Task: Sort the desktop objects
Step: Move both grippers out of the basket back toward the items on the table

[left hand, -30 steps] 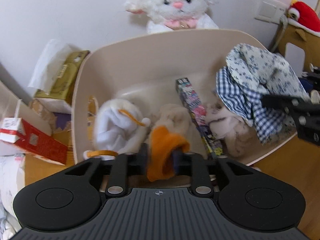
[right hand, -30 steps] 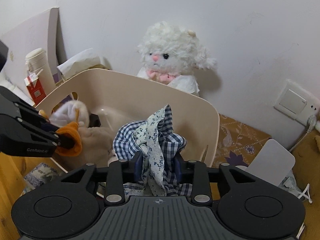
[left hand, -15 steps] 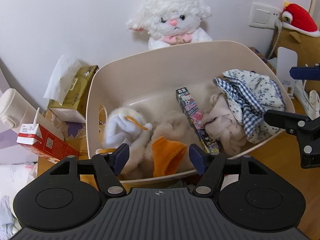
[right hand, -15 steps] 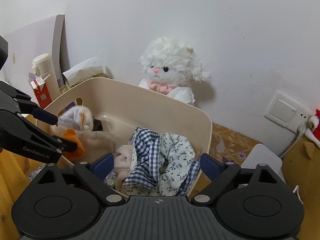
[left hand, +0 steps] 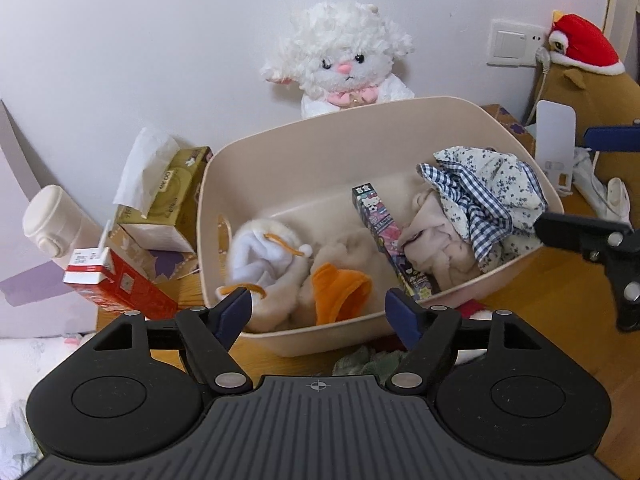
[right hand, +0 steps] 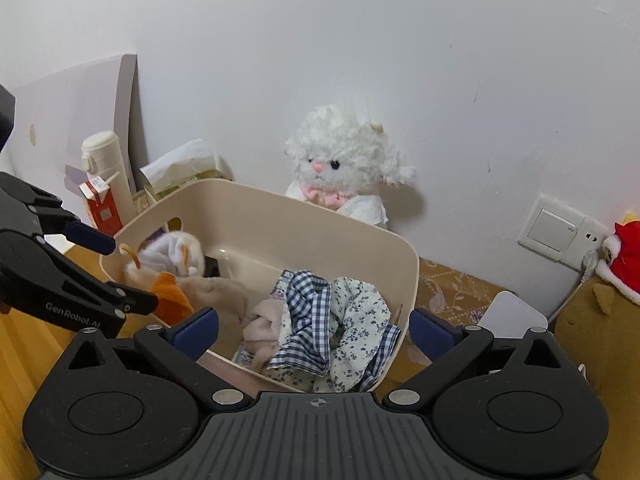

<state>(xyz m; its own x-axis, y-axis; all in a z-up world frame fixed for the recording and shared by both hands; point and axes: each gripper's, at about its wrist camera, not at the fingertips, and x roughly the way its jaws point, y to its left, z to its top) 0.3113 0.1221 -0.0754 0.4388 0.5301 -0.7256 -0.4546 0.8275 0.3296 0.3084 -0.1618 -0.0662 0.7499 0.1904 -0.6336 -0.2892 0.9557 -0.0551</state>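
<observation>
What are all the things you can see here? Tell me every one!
Bin: one, beige, middle of the desk.
Duck plush: one, cream with orange, in the bin's left side.
Cartoon box: one, colourful, leaning in the bin's middle.
Cloth: one bundle, blue check and floral, in the bin's right side.
Lamb plush: one, white, behind the bin.
Tissue box: one, gold, left of the bin.
Carton: one, red and white, left.
Bottle: one, cream, far left.
Left gripper: one, black, open.
Right gripper: one, black, open.
</observation>
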